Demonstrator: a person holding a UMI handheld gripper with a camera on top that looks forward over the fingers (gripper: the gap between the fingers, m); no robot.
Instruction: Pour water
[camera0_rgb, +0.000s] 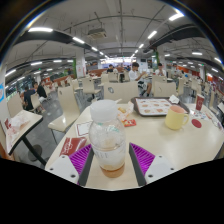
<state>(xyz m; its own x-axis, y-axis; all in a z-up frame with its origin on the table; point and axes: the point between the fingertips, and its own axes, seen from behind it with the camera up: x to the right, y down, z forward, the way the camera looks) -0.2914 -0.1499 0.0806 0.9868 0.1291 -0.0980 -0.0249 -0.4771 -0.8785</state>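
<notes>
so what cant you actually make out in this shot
Gripper view only:
- Bottle: it stands between the jaws, but whether the pads press on it is unclear; its base is cut off behind the gripper.
- Cup beyond the bottle: its contents are hidden by its wall.
- Tray: what lies on it is too small to tell.
- Red cards on the table: print too small to read.
- Person far behind: too small for detail.

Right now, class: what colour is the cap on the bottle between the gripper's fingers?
White, on the clear bottle; the gripper view shows it best.
</notes>
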